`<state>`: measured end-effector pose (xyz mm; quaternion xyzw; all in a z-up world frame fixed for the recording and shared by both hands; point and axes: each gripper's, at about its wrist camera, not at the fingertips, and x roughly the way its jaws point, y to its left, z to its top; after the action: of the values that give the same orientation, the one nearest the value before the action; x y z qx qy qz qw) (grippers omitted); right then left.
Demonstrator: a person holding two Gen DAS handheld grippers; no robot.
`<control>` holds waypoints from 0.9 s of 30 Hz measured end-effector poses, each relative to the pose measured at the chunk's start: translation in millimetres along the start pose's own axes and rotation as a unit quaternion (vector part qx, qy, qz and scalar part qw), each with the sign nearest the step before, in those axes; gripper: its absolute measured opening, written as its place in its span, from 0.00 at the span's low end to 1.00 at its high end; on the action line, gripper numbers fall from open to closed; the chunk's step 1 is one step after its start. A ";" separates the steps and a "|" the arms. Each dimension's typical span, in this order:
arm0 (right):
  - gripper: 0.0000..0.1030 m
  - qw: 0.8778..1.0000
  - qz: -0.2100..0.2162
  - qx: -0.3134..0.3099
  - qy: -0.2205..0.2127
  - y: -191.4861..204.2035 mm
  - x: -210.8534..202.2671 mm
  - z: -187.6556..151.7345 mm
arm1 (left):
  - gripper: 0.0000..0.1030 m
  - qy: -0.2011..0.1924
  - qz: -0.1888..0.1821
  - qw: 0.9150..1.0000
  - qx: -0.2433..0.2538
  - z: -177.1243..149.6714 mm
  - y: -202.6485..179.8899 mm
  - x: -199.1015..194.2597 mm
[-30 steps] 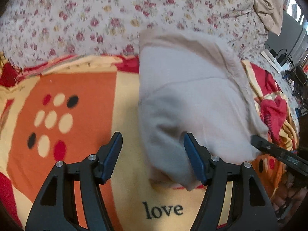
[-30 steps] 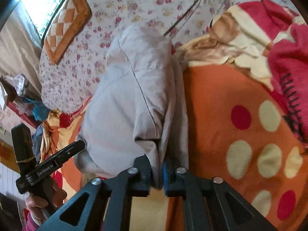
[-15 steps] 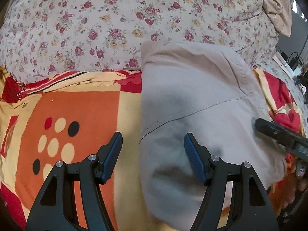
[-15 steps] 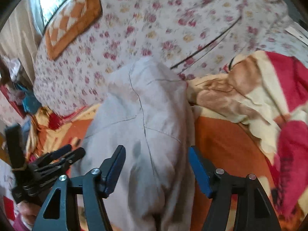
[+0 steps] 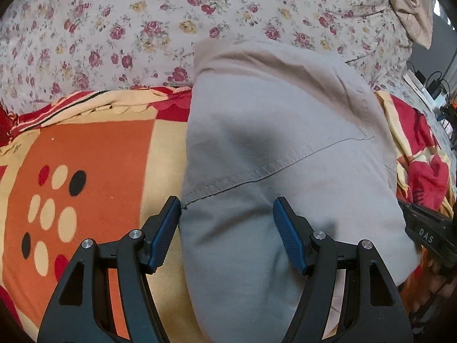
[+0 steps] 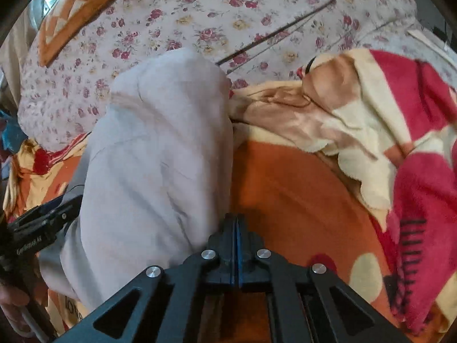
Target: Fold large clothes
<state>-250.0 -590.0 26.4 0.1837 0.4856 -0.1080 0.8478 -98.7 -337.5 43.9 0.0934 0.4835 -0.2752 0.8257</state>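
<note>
A folded light grey garment (image 5: 280, 154) lies on the orange and yellow blanket (image 5: 85, 154); it also shows in the right wrist view (image 6: 154, 171). My left gripper (image 5: 227, 228) is open, low over the garment's near left part, with its left blue pad at the cloth's left edge. My right gripper (image 6: 236, 228) is shut with nothing between its pads, just beside the garment's right edge over the orange blanket (image 6: 291, 200). The right gripper's side shows in the left wrist view (image 5: 428, 234), and the left gripper shows in the right wrist view (image 6: 40, 228).
A floral sheet (image 5: 142, 23) covers the bed behind the garment. A red and cream fleece blanket (image 6: 400, 131) is bunched to the right. An orange checked cushion (image 6: 71, 14) lies far left. Cables and a power strip (image 5: 428, 85) sit off the bed's right side.
My right gripper let go of the garment's edge, opened, then shut empty beside it. The garment now lies flatter. My left gripper stayed open and moved closer over the cloth.
</note>
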 end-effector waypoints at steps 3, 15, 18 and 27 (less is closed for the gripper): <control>0.01 1.000 0.000 -0.001 -0.029 0.2 -15.7 3.9 | 0.66 -0.001 0.003 1.000 0.005 0.3 -0.8 -0.7; 0.73 0.997 0.035 0.017 -0.067 11.6 -26.9 60.9 | 0.65 -0.016 -0.024 0.999 -0.034 39.6 17.8 -16.9; 0.73 0.997 0.048 0.007 -0.053 27.1 -2.9 80.6 | 0.65 -0.010 -0.014 0.999 -0.031 51.2 17.3 -7.3; 0.05 0.998 0.029 0.011 -0.052 29.5 34.3 102.9 | 0.65 0.002 -0.011 0.999 -0.043 73.0 18.0 29.6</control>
<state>-141.4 -606.2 50.3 0.2010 0.4339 -0.0986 0.8727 -23.1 -364.0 54.3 0.0528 0.4975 -0.2634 0.8248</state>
